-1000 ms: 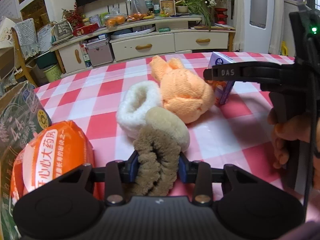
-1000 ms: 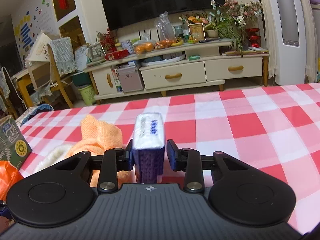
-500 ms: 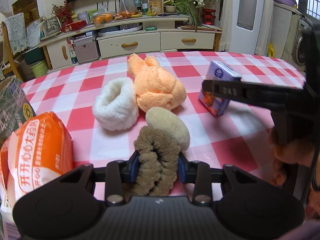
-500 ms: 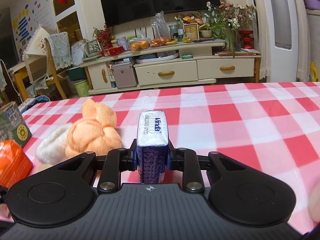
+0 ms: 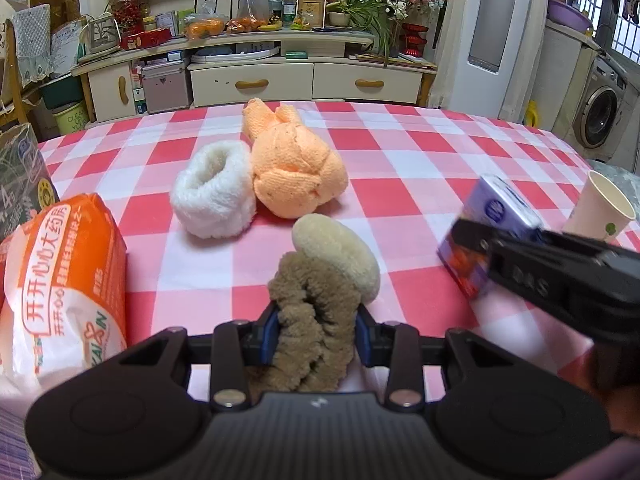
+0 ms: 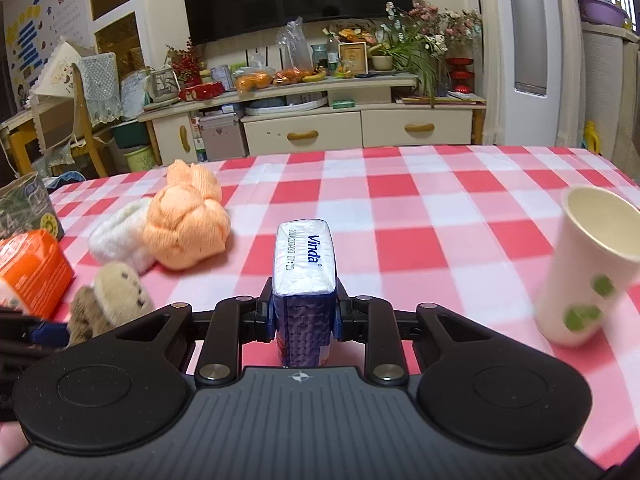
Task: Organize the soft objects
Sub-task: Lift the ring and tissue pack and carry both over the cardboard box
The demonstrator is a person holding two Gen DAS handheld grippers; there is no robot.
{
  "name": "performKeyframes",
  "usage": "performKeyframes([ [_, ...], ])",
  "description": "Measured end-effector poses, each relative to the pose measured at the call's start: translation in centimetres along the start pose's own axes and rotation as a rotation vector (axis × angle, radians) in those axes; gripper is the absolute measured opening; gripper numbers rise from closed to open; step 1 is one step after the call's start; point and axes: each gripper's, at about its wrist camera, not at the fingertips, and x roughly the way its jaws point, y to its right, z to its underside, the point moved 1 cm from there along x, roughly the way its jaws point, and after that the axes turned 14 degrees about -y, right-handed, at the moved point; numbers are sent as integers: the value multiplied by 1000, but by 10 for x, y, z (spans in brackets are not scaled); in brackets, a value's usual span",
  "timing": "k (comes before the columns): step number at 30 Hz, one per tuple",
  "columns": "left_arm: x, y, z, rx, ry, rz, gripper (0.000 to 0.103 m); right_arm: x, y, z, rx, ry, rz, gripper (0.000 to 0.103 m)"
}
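Tissue pack (image 6: 305, 264) sat upright, pinched in the narrowed right hand-held gripper (image 6: 305, 314), while the left hand-held gripper (image 5: 316, 330) squeezed one brown plush toy (image 5: 316, 320), with one white roll (image 5: 214, 196) and one orange bundle (image 5: 296, 172) touching beyond on the counter (image 5: 420, 168).

1. Even, soft indoor light; daylight enters at a window (image 5: 624, 28) on the far right
2. Fisheye bending curves the room edges
3. Motion blur smears the paper cup (image 6: 588, 272) and the right gripper (image 5: 472, 236) in the left view
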Motion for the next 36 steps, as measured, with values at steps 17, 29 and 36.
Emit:
performKeyframes([
  [17,-21,-3,21,-63,-12,100,32,-54,5,47,23,-28,24,30],
  [29,-50,-13,28,-87,38,193,31,-81,-6,67,5,-43,29,30],
  [36,-67,-24,28,-98,65,240,31,-87,-15,72,-2,-51,13,30],
])
